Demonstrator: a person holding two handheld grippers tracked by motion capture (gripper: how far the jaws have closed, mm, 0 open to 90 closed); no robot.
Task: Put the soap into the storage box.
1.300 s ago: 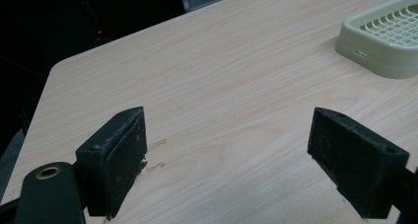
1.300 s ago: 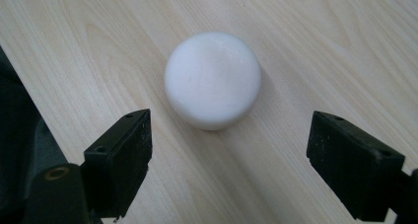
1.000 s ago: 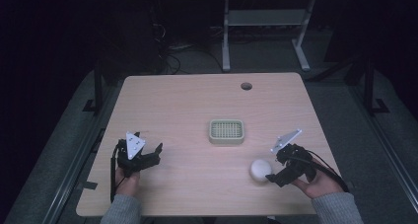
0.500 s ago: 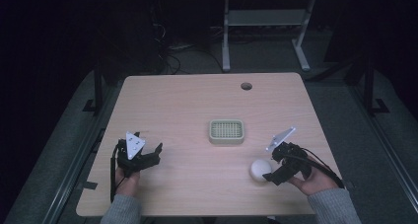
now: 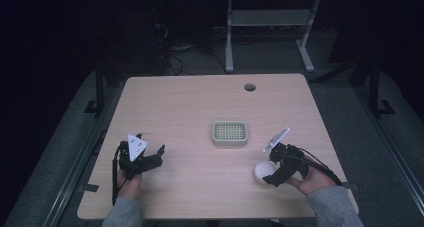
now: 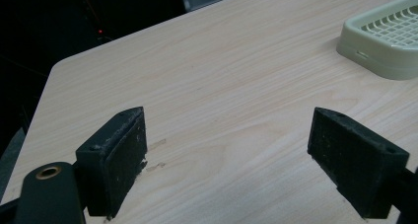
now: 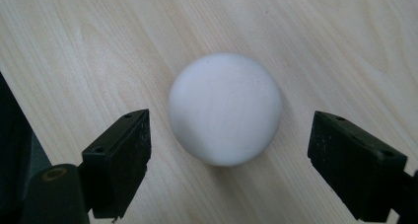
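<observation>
Now closing in on the ball [image 7: 225,109].
Right claw [image 7: 229,150] spread wide, edged nearer since a second ago, straddling it; tray [image 5: 230,133] at eleven o'clock.

Ball [image 5: 262,171] lies on table [image 5: 190,112], right-front of tray [image 5: 230,133].

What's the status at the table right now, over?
Right gripper open, jaws either side of the white ball, not touching. Left gripper open, empty, over bare table. Ball on the table, near the green tray. Nothing in the way.
</observation>
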